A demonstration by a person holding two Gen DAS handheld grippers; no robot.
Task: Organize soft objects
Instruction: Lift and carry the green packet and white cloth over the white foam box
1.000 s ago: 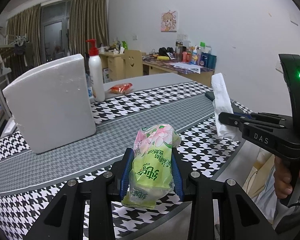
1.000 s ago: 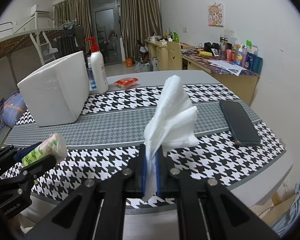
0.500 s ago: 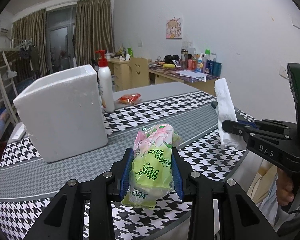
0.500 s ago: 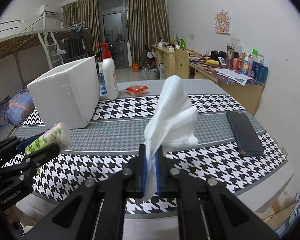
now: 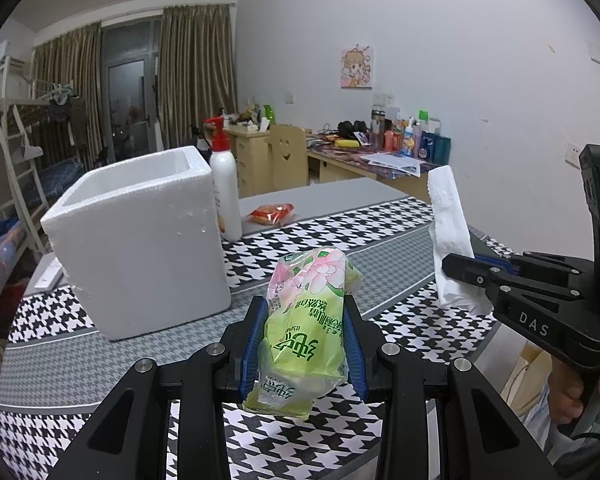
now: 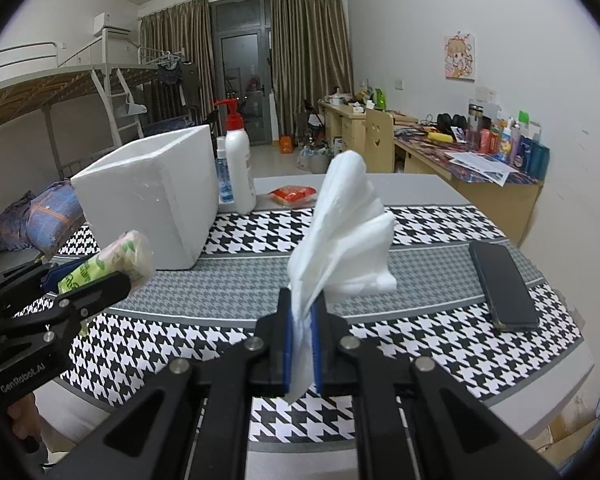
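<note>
Left gripper [image 5: 304,344]: clamped on green tissue pack [image 5: 306,328], held above table [image 5: 100,356].
Right gripper [image 6: 302,344]: pinching white tissue [image 6: 344,232], raised over tablecloth.
Foam box [image 5: 140,240]: open-topped, beyond both.

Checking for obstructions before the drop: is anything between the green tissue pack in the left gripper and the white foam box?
Nothing visible. The left gripper holds the green tissue pack above bare tablecloth, and the foam box stands beyond it with its top open. The pump bottle stands beside the box, off that line.
</note>
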